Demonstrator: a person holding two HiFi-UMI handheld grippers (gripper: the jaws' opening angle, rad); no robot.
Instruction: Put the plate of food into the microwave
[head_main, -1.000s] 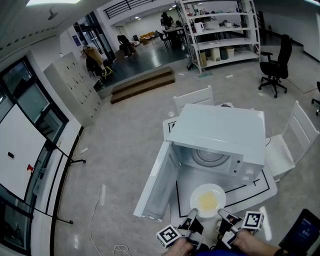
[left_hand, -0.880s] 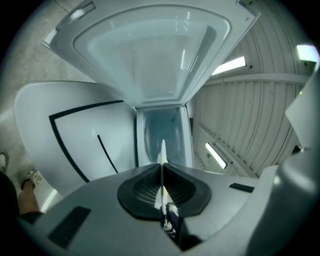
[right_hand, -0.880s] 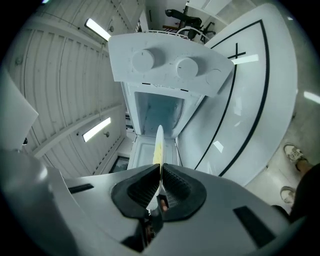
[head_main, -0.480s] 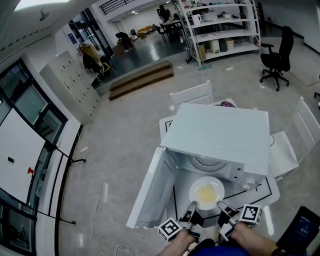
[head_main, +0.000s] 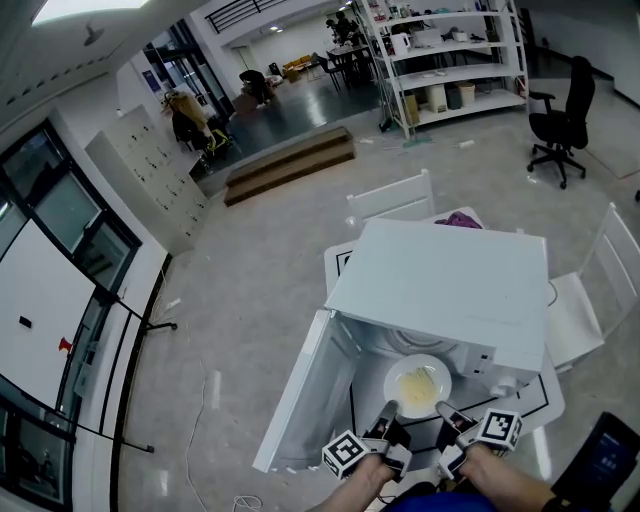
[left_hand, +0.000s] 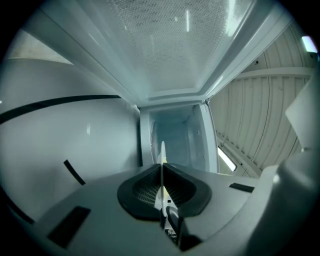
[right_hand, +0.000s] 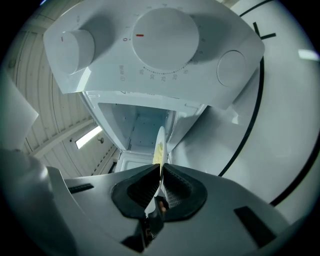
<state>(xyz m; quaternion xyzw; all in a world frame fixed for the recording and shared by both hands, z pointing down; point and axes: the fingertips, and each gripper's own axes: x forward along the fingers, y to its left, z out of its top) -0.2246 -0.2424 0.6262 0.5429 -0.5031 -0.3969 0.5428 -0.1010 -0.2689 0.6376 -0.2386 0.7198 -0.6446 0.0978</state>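
Observation:
A white plate (head_main: 417, 386) with yellow food on it hangs at the mouth of the white microwave (head_main: 445, 285), partly under its top edge. My left gripper (head_main: 389, 410) is shut on the plate's near left rim, and my right gripper (head_main: 442, 409) is shut on its near right rim. In the left gripper view the plate (left_hand: 161, 172) shows edge-on between the pads, with the oven cavity (left_hand: 175, 137) ahead. The right gripper view also has the plate (right_hand: 159, 155) edge-on in the pads, below the control panel with two dials (right_hand: 160, 35). The microwave door (head_main: 305, 395) stands open to the left.
The microwave sits on a white table with black lines (head_main: 525, 395). White chairs (head_main: 390, 200) stand behind and to the right (head_main: 580, 300) of the table. A dark tablet (head_main: 605, 465) lies at the lower right. Grey floor spreads to the left.
Both grippers have carried the plate forward, from the table in front of the microwave to the oven's mouth, where its far edge now goes under the top.

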